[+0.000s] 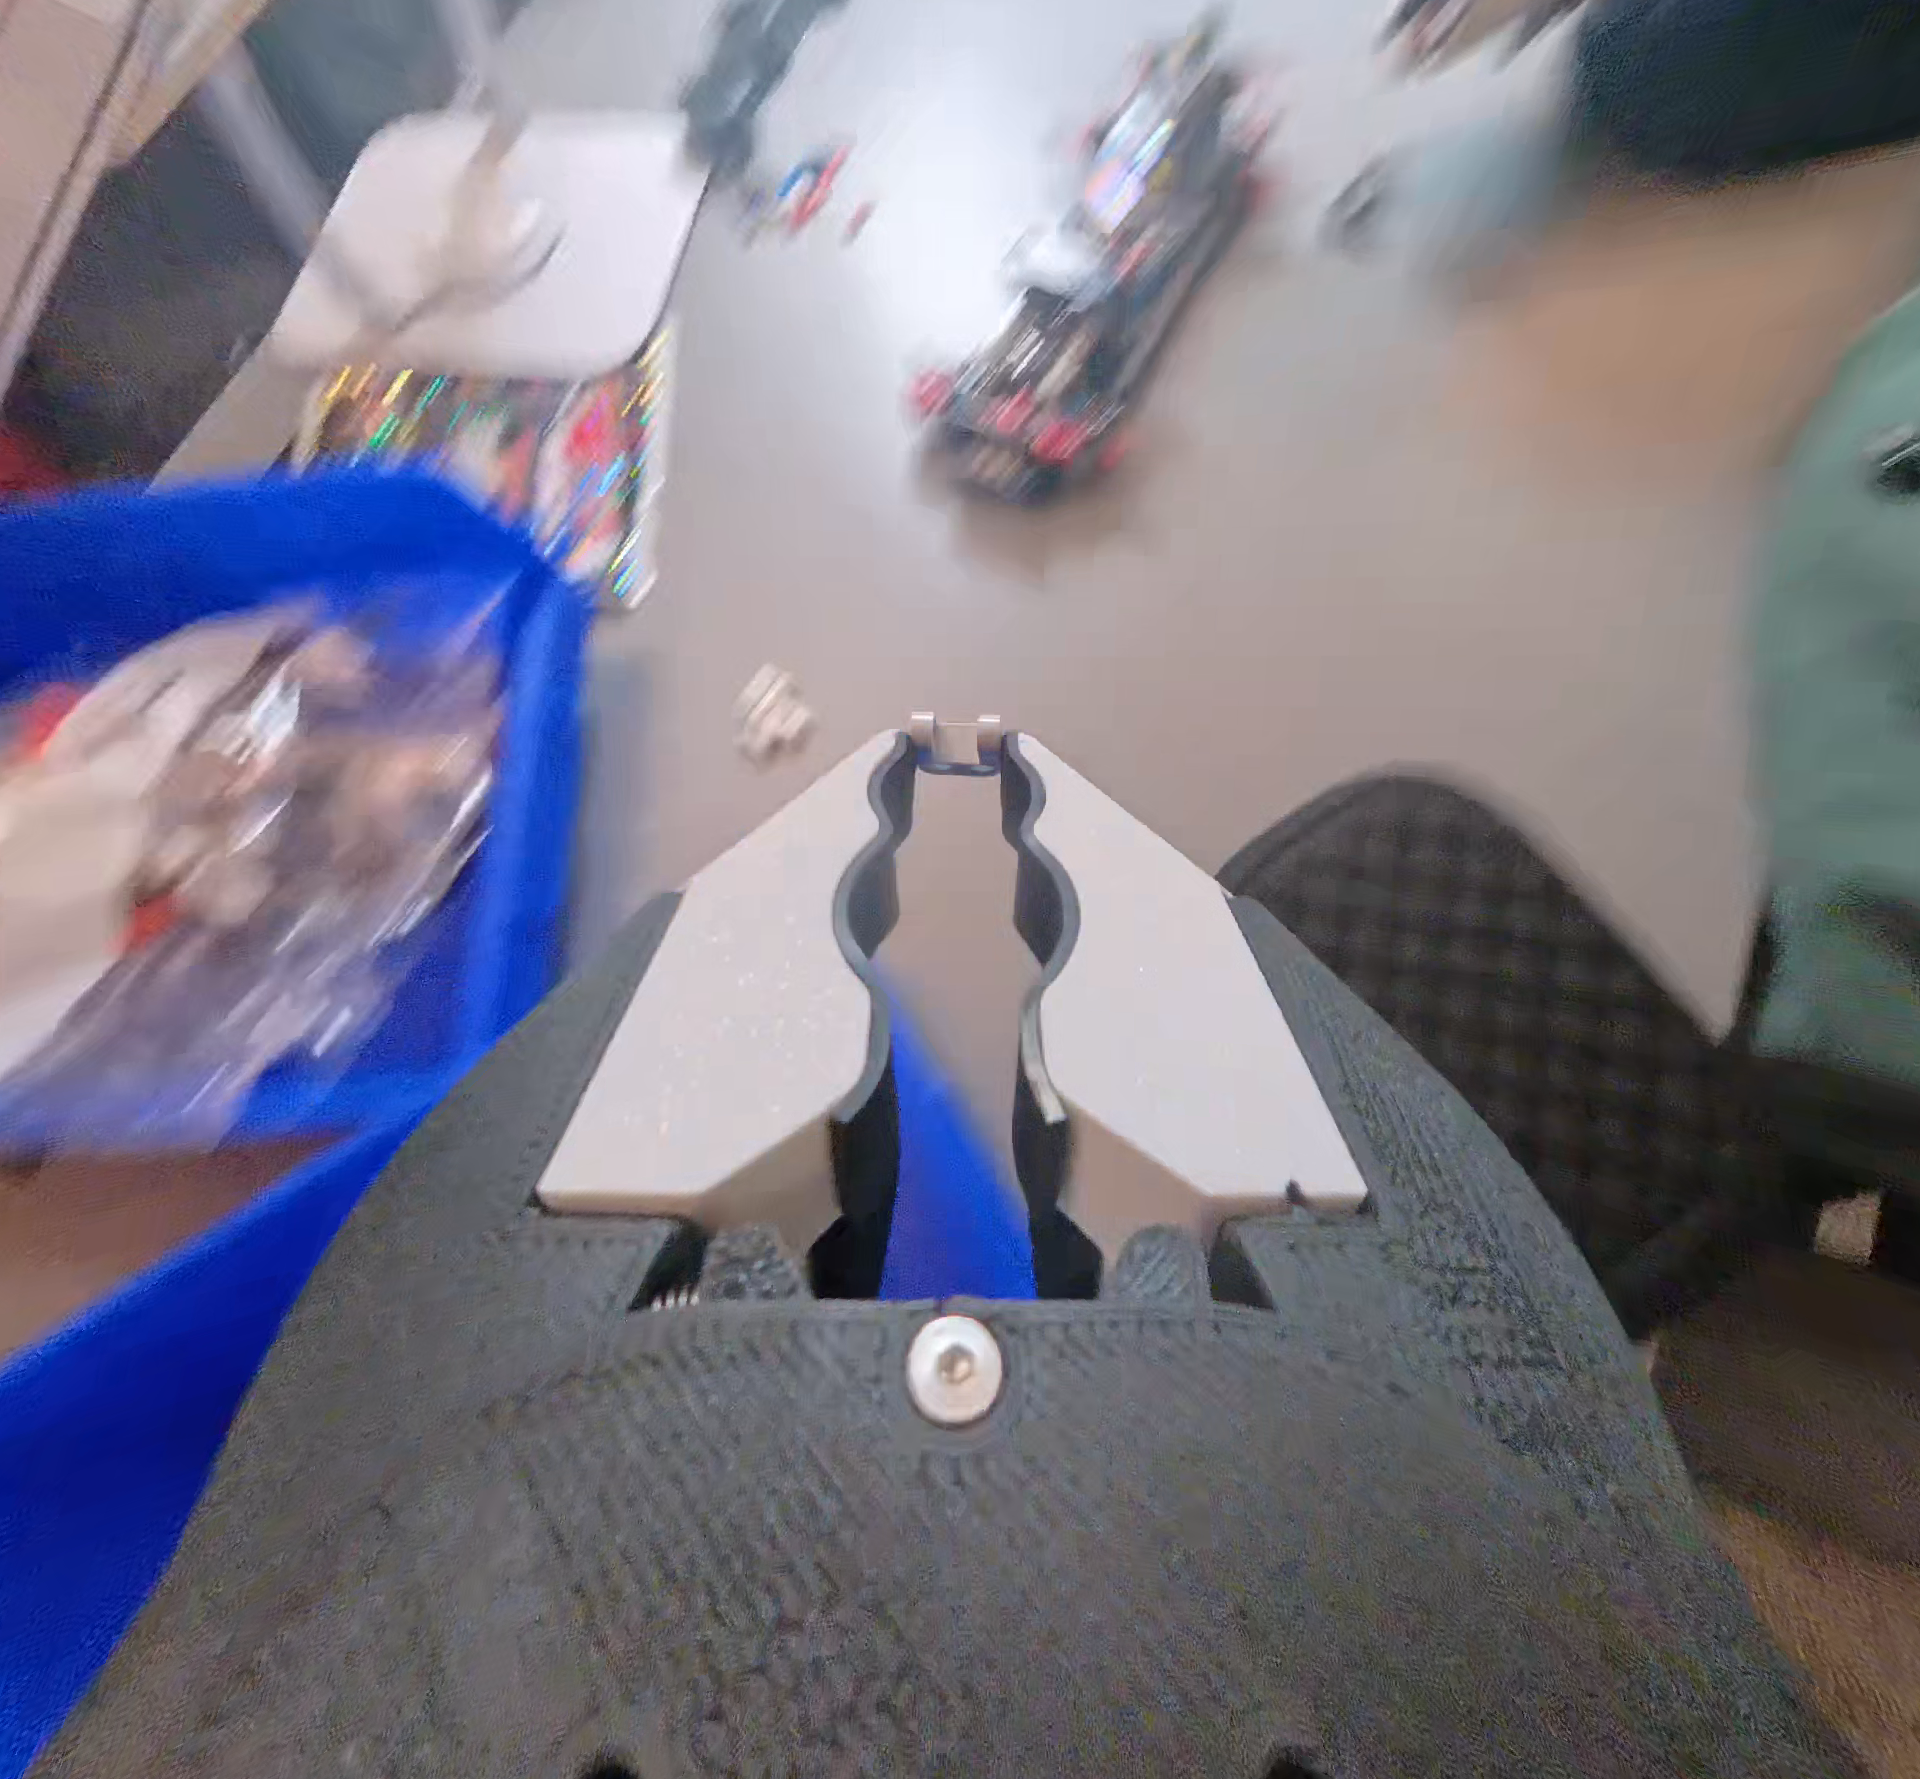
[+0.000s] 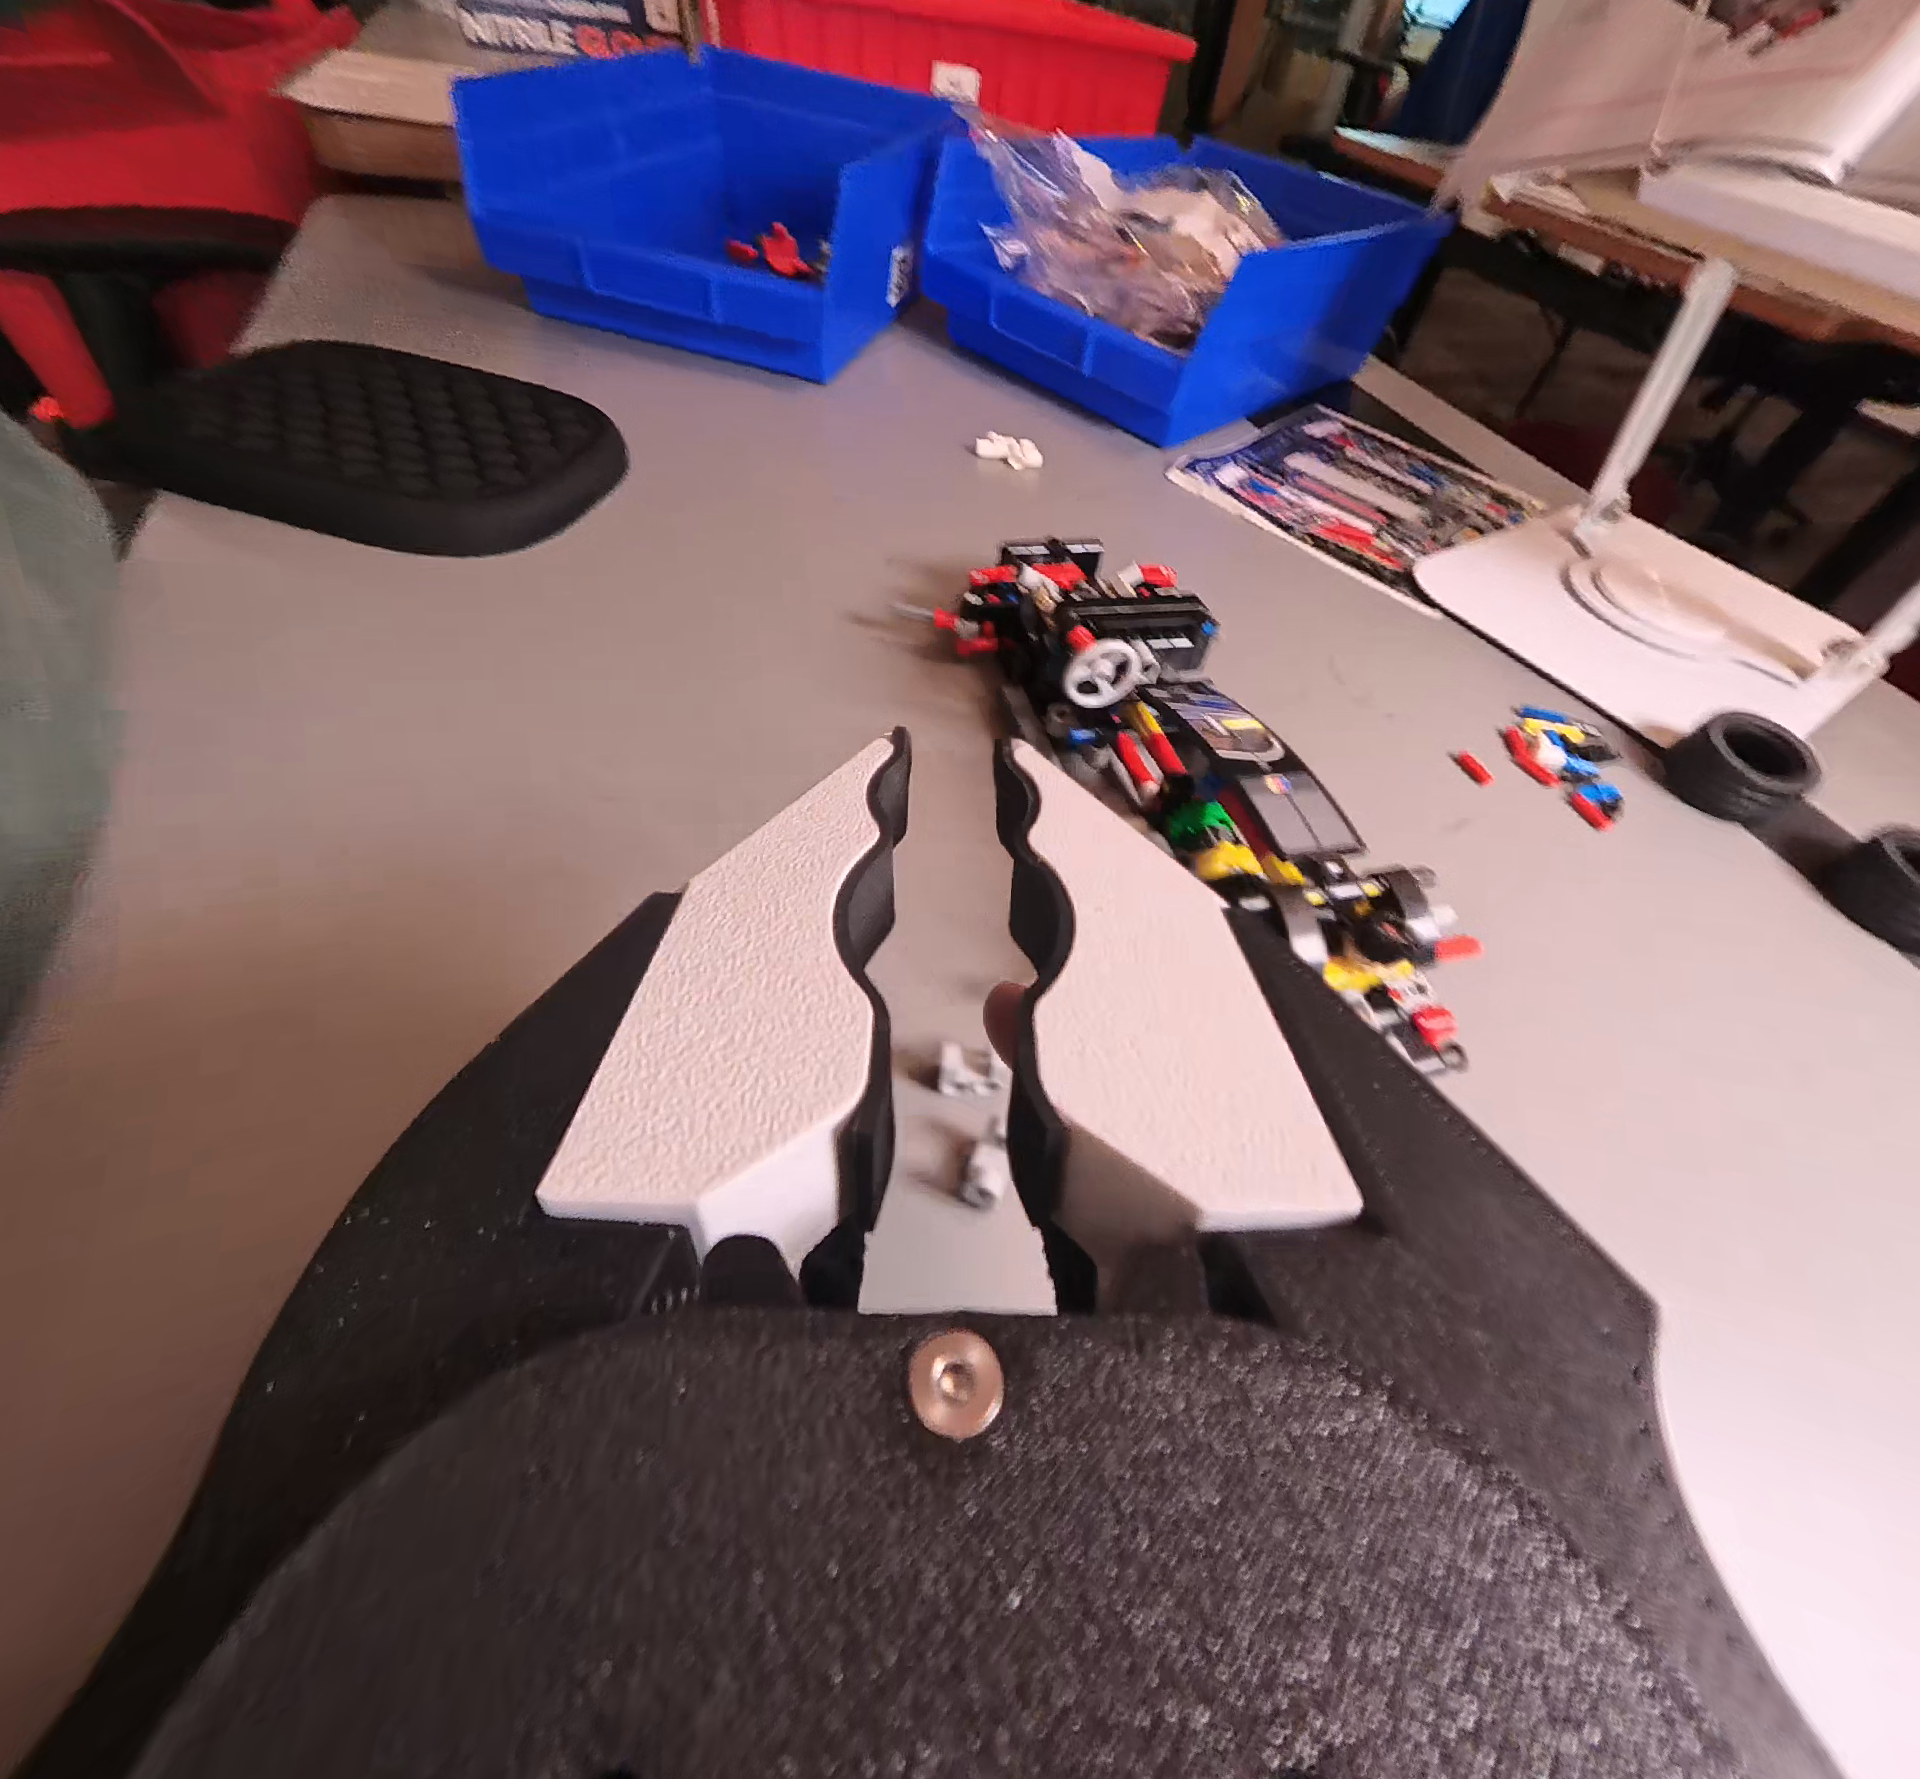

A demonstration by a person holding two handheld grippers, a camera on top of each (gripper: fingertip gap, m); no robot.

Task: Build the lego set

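Lego car mid-table; two bins behind, loose parts right, probably bricks

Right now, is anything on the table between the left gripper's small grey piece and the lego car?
Nothing visible. The left gripper holds the small grey piece at its tips, and only bare table lies between it and the lego car.

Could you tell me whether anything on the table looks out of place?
Nothing looks damaged or spilled. A few small grey pieces lie loose beneath the right claw, apart from the coloured pile beside the car model.
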